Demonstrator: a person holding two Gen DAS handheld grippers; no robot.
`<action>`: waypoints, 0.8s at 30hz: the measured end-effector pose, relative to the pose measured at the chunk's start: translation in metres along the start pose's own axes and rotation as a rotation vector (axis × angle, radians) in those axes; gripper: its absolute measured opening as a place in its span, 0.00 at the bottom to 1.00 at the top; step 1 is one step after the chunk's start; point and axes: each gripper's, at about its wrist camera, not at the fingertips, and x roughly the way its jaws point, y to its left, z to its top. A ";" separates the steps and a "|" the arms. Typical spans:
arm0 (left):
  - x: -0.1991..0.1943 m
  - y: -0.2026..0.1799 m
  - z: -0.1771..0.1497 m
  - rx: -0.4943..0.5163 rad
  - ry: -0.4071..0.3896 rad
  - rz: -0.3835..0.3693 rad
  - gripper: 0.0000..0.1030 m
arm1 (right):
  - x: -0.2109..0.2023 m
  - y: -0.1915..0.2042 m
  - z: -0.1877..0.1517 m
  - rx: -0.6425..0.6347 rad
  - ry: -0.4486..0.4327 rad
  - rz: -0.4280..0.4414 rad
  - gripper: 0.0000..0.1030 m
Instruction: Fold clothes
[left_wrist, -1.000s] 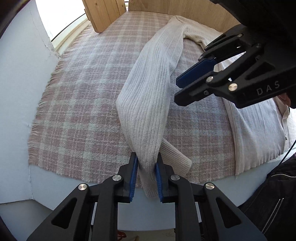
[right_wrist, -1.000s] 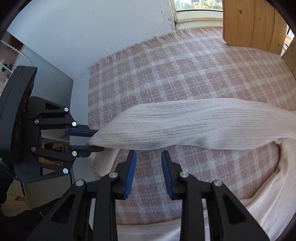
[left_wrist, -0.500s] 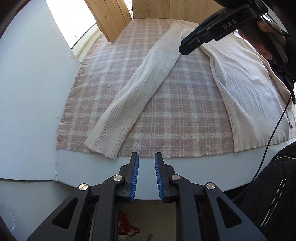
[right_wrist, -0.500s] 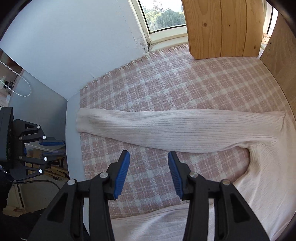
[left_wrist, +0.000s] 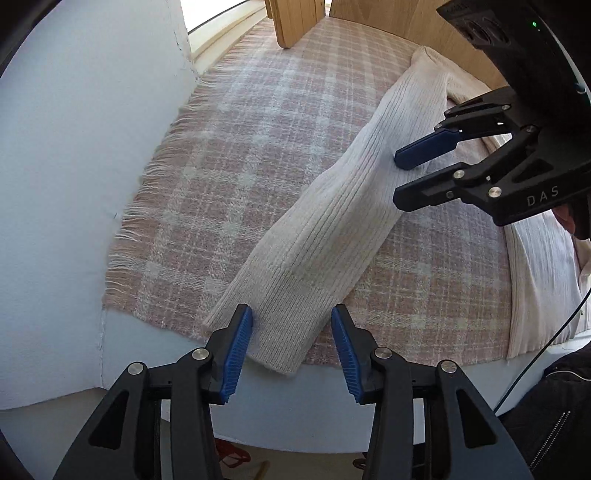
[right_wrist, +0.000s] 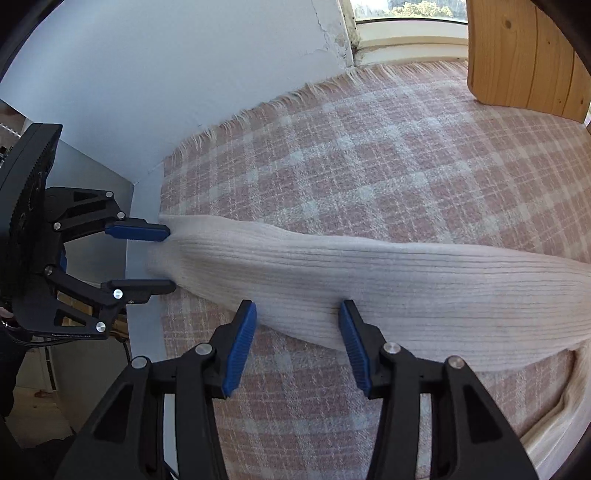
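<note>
Left gripper (left_wrist: 291, 339) spread wide, jaws set either side of the cuff (left_wrist: 273, 328) of the cream sweater's sleeve (left_wrist: 332, 229), blue pads touching or just beside the ribbing but not yet squeezing it. Right gripper (right_wrist: 297, 339) likewise spread, jaws straddling the near edge of the same sleeve about midway along, nothing pinched. Seen from the other camera, right gripper (left_wrist: 417, 177) hovering just over the sleeve's upper half.

Sleeve stretched out flat and diagonal across the pink checked blanket (left_wrist: 258, 166), cuff hanging slightly past the blanket's edge onto the white counter (left_wrist: 184, 369). Sweater body (left_wrist: 539, 280) lying off to the right, near the counter's edge. Wooden post (right_wrist: 524, 55) standing at the far end, window (right_wrist: 406, 11) behind.

Likely trouble from here: with the cuff overhanging, closing too shallow could catch only one layer or let the knit slip out on the lift; closing too deep could snag the blanket along with it and drag it. Uneven lifting between the two grips could twist the sleeve and spoil the fold.

Compared with half a second ago: left jaws opened much wider and brought right up to the cuff, formerly well short of it; right gripper lowered from near the shoulder to the middle of the sleeve.
</note>
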 end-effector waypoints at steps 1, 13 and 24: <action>-0.006 0.003 0.001 -0.013 -0.013 -0.006 0.41 | -0.003 0.001 -0.001 -0.014 0.012 0.005 0.47; 0.003 0.026 0.020 0.027 0.096 0.027 0.39 | -0.018 -0.050 -0.001 0.055 -0.028 -0.089 0.47; 0.003 0.016 0.018 0.068 0.106 0.002 0.19 | -0.011 -0.045 -0.001 0.006 -0.037 -0.105 0.56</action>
